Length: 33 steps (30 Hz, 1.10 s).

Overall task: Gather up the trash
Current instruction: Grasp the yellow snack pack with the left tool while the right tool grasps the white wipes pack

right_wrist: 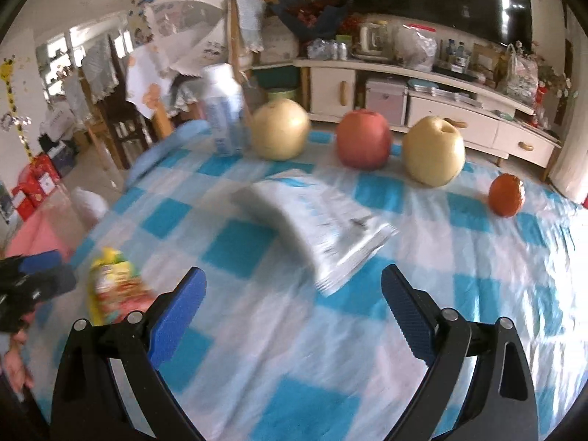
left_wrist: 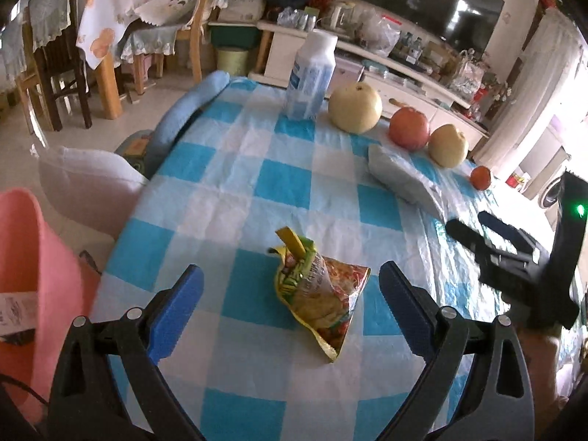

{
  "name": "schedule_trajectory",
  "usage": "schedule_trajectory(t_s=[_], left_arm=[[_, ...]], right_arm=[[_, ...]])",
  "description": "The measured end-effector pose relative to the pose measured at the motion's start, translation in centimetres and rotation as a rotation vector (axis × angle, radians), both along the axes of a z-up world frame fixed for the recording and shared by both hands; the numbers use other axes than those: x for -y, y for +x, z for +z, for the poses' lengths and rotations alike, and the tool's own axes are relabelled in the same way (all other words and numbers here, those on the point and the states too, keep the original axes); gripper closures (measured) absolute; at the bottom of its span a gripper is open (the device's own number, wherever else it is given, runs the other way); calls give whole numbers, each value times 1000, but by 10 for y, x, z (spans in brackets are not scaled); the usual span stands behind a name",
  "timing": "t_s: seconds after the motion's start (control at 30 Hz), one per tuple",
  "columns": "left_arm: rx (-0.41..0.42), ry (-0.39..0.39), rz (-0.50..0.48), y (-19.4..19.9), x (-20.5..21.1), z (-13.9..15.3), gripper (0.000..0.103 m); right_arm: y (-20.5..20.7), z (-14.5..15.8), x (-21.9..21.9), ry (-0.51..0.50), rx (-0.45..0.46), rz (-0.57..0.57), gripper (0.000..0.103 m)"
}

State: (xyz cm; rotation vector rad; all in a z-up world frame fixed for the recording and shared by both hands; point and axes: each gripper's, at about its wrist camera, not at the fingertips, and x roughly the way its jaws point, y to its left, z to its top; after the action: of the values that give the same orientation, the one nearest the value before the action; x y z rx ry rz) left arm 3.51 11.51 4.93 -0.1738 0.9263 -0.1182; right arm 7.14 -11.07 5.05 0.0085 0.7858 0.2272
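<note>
Table's got a blue-and-white checked cloth (left_wrist: 257,183). Crumpled snack wrapper (left_wrist: 323,294) sits dead center, white packet (left_wrist: 404,180) at 2 o'clock, then bottle (left_wrist: 312,77), two pears (left_wrist: 354,108) (left_wrist: 448,146), apple (left_wrist: 409,128) and a small orange fruit (left_wrist: 481,177) lined up 12 to 2.

Black claw (left_wrist: 290,286), ridged blue pads (left_wrist: 176,312)

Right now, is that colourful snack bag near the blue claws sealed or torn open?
Torn open. The snack bag lies crumpled on the checked tablecloth, its top ripped with a loose strip sticking up.

Print on crumpled snack wrapper (left_wrist: 323,290), bottle label (left_wrist: 310,77), white packet (right_wrist: 323,220), none legible
</note>
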Motion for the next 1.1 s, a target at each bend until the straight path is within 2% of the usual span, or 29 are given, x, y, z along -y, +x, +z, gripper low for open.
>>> schedule_trajectory(t_s=[0.37,0.43,0.53,0.77,0.93,0.97,1.0,1.1], left_arm=[[-49,52,48,16,12,-24,10],[-53,59,47,19,15,-26,19],[-54,73,55,24,17,-30,27],[-26,95,46,29,26,-34,38],[-4,102,29,28,30,-35,54],[-1,103,29,28,30,-35,55],[3,106,31,28,30,-35,56],[5,98,31,28,29,-35,57]], right_arm=[[69,-19,4,-4,-84,101,8],[76,-18,-1,-38,-68,113,8],[87,-21,-6,-39,-69,146,8],[103,-36,-6,-36,-125,156,8],[102,-38,-10,-18,-135,184,8],[101,-38,-14,-44,-129,188,11],[100,-37,-18,-66,-122,189,18],[95,-37,-25,-68,-115,218,21]])
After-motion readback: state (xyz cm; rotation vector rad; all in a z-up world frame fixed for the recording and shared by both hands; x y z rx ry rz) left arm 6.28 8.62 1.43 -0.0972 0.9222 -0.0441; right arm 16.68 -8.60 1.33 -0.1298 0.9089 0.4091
